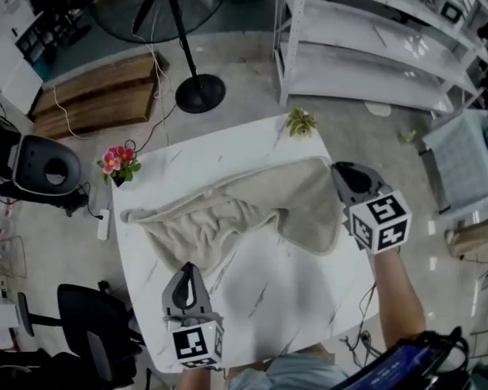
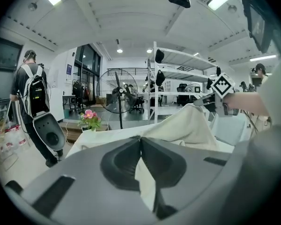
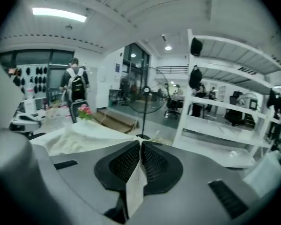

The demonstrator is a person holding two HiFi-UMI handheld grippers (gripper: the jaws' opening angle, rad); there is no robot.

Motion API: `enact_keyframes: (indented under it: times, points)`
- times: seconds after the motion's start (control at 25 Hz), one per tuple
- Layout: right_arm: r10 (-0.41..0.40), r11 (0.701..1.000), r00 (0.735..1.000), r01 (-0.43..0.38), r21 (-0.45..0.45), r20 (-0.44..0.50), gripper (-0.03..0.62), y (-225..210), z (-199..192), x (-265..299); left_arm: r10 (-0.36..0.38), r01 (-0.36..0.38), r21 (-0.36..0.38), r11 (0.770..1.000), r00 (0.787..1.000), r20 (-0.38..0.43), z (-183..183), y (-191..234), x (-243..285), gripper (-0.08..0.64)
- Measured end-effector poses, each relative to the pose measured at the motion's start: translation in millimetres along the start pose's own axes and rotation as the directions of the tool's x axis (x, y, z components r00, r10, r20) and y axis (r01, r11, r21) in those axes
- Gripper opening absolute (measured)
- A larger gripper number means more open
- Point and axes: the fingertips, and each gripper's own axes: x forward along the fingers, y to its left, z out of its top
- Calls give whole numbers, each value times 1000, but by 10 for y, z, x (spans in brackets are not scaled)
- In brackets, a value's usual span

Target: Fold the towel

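Rumpled beige towel (image 1: 228,218), its edges in the closed jaws of left gripper (image 1: 189,270) and right gripper (image 1: 337,171).

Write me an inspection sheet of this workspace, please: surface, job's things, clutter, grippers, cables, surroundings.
Surface: white table, near part bare.
Job's things: beige towel, crumpled across the far half, not yet folded.
Clutter: pink flowers at the left corner; small green plant at the far corner.
Grippers: left gripper shut on the towel's near edge; right gripper shut on its right edge.
Cables: white cable on the floor beside the fan; power strip left of the table.
Surroundings: white shelving, wooden boards, office chair, a person with a backpack.
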Motion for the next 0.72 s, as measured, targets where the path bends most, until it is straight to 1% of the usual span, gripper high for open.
enact_keyframes:
  times: [0.08,0.12,0.16,0.2,0.28,0.4,0.44,0.48,0.56,0.64,0.72]
  points:
    - [-141,989,990,141,47,2,33,-488,-47,75,5,-5,-3,1000,1000,-12,-60,20,25,9]
    - [-176,982,984,176,68,-9,54,-626,-105,119,0,0,-5,1000,1000,-31,-118,17,41,9]
    - [-181,980,983,183,83,-21,138,-677,-160,157,-10,10,-3,1000,999,-48,-178,1,60,9]
    - [-167,982,985,169,86,-27,191,-654,-201,183,-24,24,2,1000,998,-62,-238,-20,80,9]
    - [-113,992,993,114,53,-26,192,-443,-265,200,-56,58,14,998,994,-89,-365,-71,121,11]
    - [-1,999,999,-1,-39,-43,192,73,-439,165,-97,101,29,994,989,-112,-527,-127,192,12]
    - [39,997,998,-43,-59,-53,185,246,-511,144,-108,112,35,993,988,-114,-565,-143,221,17]
    - [79,994,995,-83,-69,-65,162,407,-588,124,-119,125,39,991,985,-123,-611,-163,250,52]
    - [144,986,984,-152,-66,-106,125,679,-775,94,-138,148,49,988,977,-165,-743,-204,302,117]
    - [182,980,970,-193,-55,-160,102,862,-993,74,-147,165,68,984,966,-212,-879,-224,347,149]
    - [195,976,960,-209,-52,-201,91,951,-1165,61,-150,177,92,980,957,-248,-989,-232,395,150]
